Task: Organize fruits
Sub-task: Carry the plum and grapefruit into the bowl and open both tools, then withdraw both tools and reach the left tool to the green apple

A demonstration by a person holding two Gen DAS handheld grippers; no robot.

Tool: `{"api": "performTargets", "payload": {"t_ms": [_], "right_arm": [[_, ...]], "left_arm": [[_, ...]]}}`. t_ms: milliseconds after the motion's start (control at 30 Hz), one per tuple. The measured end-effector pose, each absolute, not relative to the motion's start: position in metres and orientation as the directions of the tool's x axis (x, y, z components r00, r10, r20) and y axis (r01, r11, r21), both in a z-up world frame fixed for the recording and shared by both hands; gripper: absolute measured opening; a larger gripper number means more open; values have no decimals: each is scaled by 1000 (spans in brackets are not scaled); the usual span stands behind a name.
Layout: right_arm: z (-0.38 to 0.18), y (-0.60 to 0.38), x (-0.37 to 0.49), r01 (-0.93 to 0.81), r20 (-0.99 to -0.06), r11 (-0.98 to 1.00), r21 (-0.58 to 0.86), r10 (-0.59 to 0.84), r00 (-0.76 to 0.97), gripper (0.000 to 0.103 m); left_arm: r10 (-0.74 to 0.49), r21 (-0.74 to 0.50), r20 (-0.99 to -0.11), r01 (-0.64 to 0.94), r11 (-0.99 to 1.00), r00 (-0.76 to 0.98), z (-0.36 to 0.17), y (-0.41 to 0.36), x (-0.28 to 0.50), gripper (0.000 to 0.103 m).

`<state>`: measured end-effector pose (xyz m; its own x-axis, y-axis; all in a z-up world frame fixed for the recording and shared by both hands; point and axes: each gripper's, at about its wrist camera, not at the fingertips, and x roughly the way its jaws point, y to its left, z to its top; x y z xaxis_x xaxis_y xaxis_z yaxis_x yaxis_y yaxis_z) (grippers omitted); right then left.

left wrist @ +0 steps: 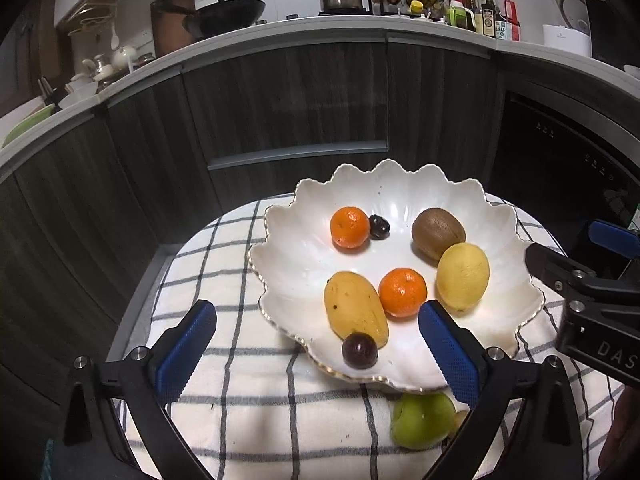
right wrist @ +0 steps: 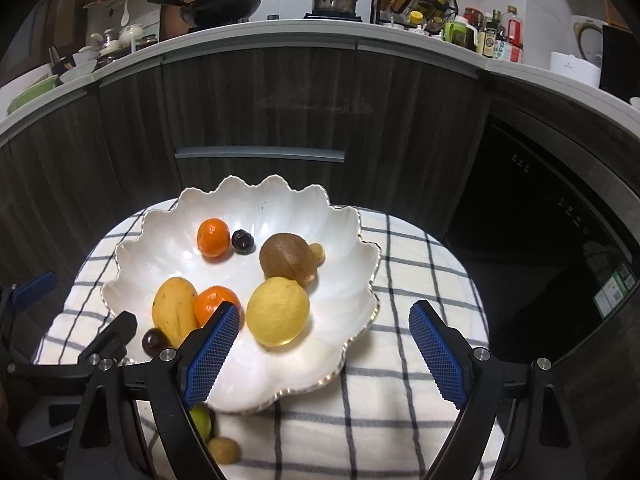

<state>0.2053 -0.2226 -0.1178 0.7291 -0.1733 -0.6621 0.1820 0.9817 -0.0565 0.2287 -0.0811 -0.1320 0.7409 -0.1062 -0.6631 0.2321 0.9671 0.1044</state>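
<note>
1. White and scalloped, with a thin gold rim, the bowl sits on your checked cloth in the left wrist view. It holds two mandarins, a far one touching a dark plum and a near one between the mango and the lemon.
2. Same view: the kiwi lies just behind the lemon, touching it, and a second dark plum rests against the mango's near end by the bowl's rim.
3. Same view: your left gripper hovers over the bowl's near edge with its blue pads wide apart and nothing between them. A green apple lies on the cloth just outside the bowl, partly hidden by the right-hand finger.
4. In the right wrist view, your right gripper hangs over the right near part of the bowl, jaws spread wide and holding nothing.
5. Same view: the lemon sits just beyond the left pad, with the kiwi behind it and a small tan fruit tucked at the kiwi's far side.
6. Same view: on the cloth below the bowl, a green fruit and a small brownish one lie close together.
</note>
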Motion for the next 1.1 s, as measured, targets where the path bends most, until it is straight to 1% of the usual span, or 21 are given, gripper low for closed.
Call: {"api": "performTargets", "payload": {"t_ms": [100,200,333,600,800,1100], "right_arm": [[-118,-223,194,191,-661,980,-60,-182,728,88],[-123,-226,183,189,-675,982,-23,-155,722,88],[-134,-232,176,188,-695,982,17,-124,709,88],[-140,-241,164,201,-693,978,53,-109,713,88],[-141,-245,151,229,-683,972,48,-136,717,88],[-152,-246,140,235,-688,971,37,-146,711,88]], "left_arm": [[-104,83,-679,216,973,727,-137,-80,220,103],[-96,74,-686,200,977,722,-141,-79,209,103],[-72,97,-669,182,979,740,-143,-81,197,103],[-65,109,-650,178,978,757,-141,-83,182,103],[-72,114,-645,189,975,761,-141,-87,172,103],[-86,112,-669,215,970,738,-156,-92,169,103]]}}
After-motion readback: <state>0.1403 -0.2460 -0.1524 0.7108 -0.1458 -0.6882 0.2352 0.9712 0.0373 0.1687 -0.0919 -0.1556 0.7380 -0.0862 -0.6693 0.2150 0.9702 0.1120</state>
